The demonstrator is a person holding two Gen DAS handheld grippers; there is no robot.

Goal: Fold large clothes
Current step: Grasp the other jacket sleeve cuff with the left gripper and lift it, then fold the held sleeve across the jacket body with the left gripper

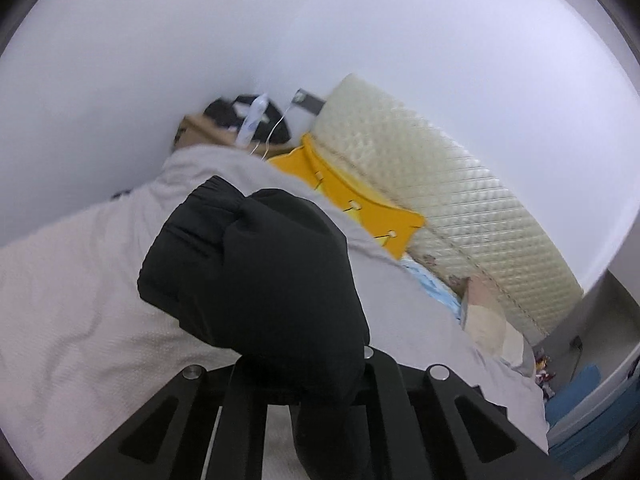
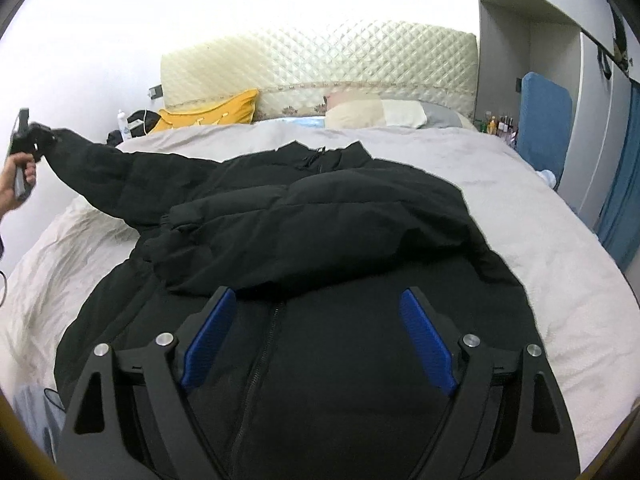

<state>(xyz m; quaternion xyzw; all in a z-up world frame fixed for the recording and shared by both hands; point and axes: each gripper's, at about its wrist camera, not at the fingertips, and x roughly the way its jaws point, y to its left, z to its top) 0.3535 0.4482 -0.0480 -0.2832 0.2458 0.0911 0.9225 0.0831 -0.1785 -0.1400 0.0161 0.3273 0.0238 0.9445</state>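
A large black puffer jacket [image 2: 312,232] lies front up on the bed [image 2: 540,240], zipper toward me. One sleeve is folded across its chest. The other sleeve [image 2: 120,172] is stretched out to the left and lifted off the bed. My left gripper [image 2: 34,136] is shut on that sleeve's cuff [image 1: 256,264], which fills the middle of the left wrist view and hides the fingertips [image 1: 304,364]. My right gripper [image 2: 320,336] is open, its blue pads [image 2: 208,336] spread above the jacket's lower front, holding nothing.
A quilted cream headboard [image 2: 320,60] stands at the far end, with a yellow cushion [image 2: 212,114] and pillows [image 2: 384,114] in front of it. A cluttered nightstand [image 2: 132,124] is at the far left. A wardrobe [image 2: 552,60] and blue board [image 2: 544,120] stand on the right.
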